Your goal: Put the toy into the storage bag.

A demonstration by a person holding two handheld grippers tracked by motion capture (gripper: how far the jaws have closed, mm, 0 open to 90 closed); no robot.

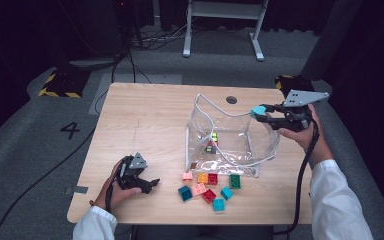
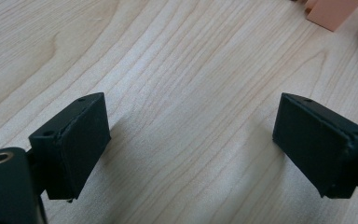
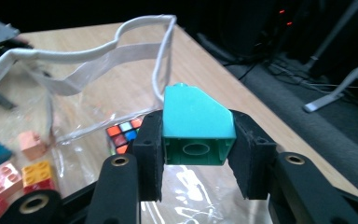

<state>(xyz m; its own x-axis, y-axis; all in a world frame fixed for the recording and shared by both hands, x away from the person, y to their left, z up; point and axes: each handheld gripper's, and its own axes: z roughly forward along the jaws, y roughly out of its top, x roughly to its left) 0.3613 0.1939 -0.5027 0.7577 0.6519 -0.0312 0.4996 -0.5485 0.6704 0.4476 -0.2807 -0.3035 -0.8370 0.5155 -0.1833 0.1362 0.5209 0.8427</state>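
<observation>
1. Currently carrying a teal block (image 3: 196,125) to the clear bag (image 1: 267,145); block clamped between the pads of the right gripper (image 1: 266,113), hovering at the bag's right rim, above its open mouth.
2. Judging the step: loading blocks into the bag, roughly early on, with most of the pile (image 1: 209,187) lying on the table (image 1: 145,125) just in front of the bag.
3. Calling next for a short shift over the bag's mouth, a slight lowering past the white trim (image 3: 98,56), then a release; aiming clear of the floppy rim, since soft walls could fold under a nudge.
4. Resting beside all this: left gripper (image 1: 147,184) sitting on the table well left of the bag, jaws spread wide, gripping nothing, pink block (image 2: 333,13) lying just ahead of it.
5. Holding already, inside the bag: a puzzle cube (image 3: 122,135) on the bottom, near the bag's middle; one or two small blocks possibly beside it, too blurred to tell.
6. Lying outside the bag, near its front edge: pink, orange, red, green and teal blocks.
</observation>
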